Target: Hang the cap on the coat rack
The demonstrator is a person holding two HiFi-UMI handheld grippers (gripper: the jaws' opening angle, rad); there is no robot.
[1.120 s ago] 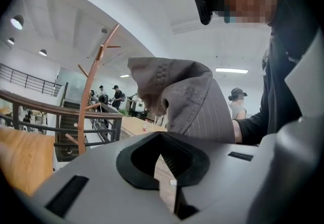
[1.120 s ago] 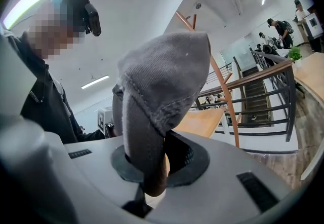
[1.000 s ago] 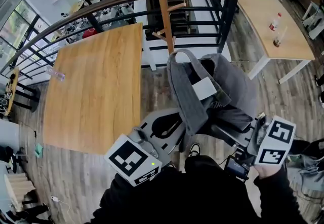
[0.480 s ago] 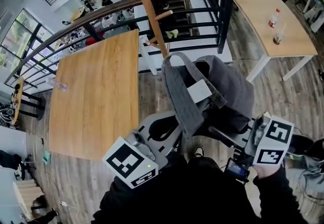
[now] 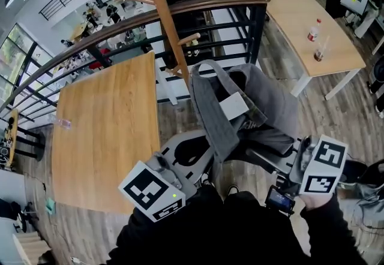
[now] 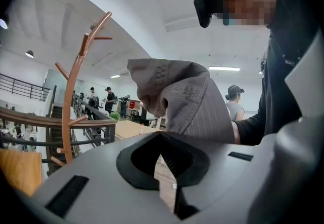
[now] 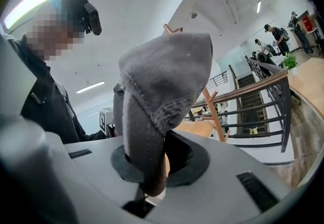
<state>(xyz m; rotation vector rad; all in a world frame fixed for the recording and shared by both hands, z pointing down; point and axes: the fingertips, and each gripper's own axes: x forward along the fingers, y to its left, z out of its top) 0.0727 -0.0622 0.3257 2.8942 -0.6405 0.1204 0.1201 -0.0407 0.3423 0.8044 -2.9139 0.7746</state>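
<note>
**Head view.** The cap [image 5: 252, 102], grey cloth, is slung in the air between your two grippers. It is in front of you and above the floor, near the coat rack [image 5: 161, 12] but not yet on it. The rack's wooden pole rises just beyond it, against the railing [image 5: 204, 5]. The left gripper [image 5: 207, 150] meets the cap's long hanging edge. The right gripper [image 5: 275, 153] is at the far side of the crown.

**Left gripper view.** The jaws are drawn in to a narrow slit. The cap's folded edge comes down to their mouth and seems nipped there, though the contact itself is hard to see. The rack's pegs branch upward at left.

**Right gripper view.** The jaws are pinched on a stitched band of the cap, with the crown bulging above them.

**Handling (judgement).**
- The cap is light, soft and floppy, so it sags wherever you do not support it.
- It is not fragile and is unlikely to slip from the pads.
- Keep your hold on the seamed rim, which is the firmest part.
- Hold the opening spread so that a peg can enter it.
</note>
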